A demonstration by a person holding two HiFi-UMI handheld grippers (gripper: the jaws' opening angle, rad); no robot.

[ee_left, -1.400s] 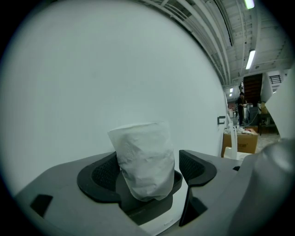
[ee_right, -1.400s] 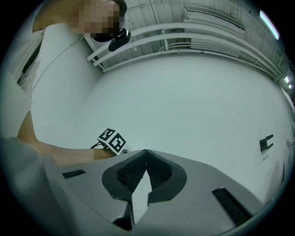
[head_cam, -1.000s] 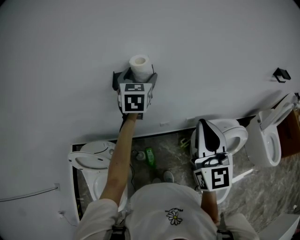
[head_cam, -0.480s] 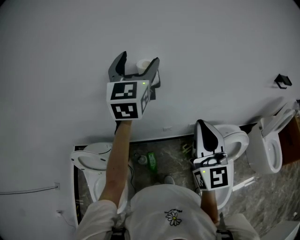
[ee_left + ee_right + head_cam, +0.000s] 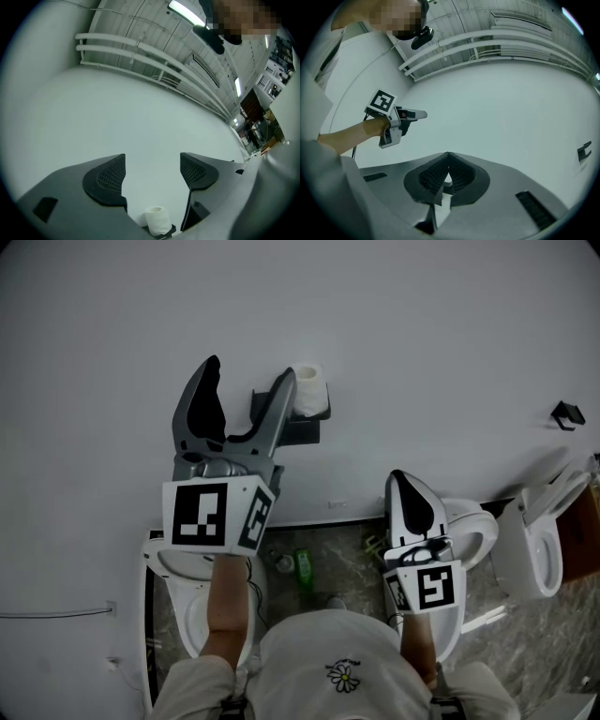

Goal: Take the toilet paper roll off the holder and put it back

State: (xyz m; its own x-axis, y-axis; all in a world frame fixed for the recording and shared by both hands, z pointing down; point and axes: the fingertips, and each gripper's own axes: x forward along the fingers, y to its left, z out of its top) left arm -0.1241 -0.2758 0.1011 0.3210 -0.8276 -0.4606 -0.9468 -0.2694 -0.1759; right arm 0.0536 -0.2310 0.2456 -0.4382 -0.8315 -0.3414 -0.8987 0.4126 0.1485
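Note:
A white toilet paper roll [image 5: 308, 390] stands upright on a dark holder [image 5: 298, 429] fixed to the white wall. My left gripper [image 5: 246, 381] is open and empty, pulled back from the wall, its right finger overlapping the holder's left side in the head view. In the left gripper view the roll [image 5: 157, 220] shows low between the spread fingers [image 5: 105, 177], well beyond them. My right gripper [image 5: 409, 486] is shut with nothing in it, held low to the right, away from the roll. In its own view the pads [image 5: 447, 176] meet.
White toilets stand on the marbled floor: one at lower left [image 5: 178, 563], one under the right gripper [image 5: 473, 512], one at far right [image 5: 534, 521]. A green bottle [image 5: 300, 563] lies on the floor. A second small black holder [image 5: 565, 414] sits on the wall at right.
My left gripper let go of the roll, opened wide and drew back from the wall toward me. The roll stays on the holder. The right gripper barely moved.

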